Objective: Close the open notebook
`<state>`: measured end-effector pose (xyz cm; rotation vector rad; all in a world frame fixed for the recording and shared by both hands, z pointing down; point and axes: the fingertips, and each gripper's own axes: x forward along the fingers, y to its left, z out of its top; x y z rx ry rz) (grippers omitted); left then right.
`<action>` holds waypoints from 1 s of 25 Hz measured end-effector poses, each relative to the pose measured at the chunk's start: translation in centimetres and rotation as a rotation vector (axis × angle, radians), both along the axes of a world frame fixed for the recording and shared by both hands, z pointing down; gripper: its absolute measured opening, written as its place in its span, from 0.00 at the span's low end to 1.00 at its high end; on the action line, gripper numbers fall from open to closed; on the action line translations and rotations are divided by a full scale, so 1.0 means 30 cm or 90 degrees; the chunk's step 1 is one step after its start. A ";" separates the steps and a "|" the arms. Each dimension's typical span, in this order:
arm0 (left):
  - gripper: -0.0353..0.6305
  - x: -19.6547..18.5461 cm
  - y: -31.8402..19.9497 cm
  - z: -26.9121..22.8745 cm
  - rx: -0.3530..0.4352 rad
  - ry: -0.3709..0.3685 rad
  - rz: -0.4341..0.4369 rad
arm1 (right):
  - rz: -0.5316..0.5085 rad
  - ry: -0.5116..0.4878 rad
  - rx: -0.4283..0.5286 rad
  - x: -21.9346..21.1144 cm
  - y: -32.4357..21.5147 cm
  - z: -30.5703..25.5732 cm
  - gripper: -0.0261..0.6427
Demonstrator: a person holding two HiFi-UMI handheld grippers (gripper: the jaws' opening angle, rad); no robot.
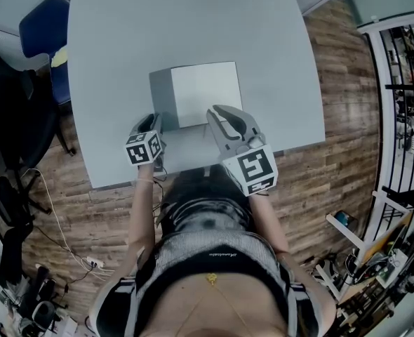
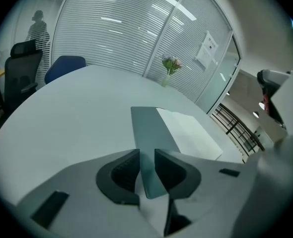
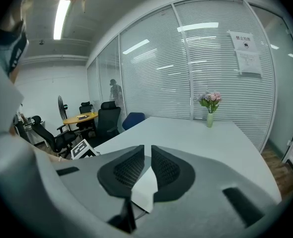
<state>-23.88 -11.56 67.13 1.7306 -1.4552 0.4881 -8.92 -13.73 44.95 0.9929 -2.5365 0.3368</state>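
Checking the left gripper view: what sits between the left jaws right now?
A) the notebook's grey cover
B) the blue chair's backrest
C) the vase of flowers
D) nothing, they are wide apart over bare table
A: in the left gripper view the left gripper has its jaws closed on the near edge of the notebook's grey cover, with the white page lying beside it.
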 end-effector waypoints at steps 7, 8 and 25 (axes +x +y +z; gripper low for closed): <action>0.16 0.005 0.021 0.045 -0.032 0.009 0.002 | 0.017 0.003 0.014 0.029 0.006 -0.002 0.11; 0.16 0.005 0.020 0.047 -0.034 0.005 0.003 | 0.019 0.004 0.013 0.032 0.007 0.000 0.11; 0.16 -0.001 0.029 0.038 -0.024 0.149 -0.055 | 0.032 0.006 0.023 0.047 0.027 -0.015 0.11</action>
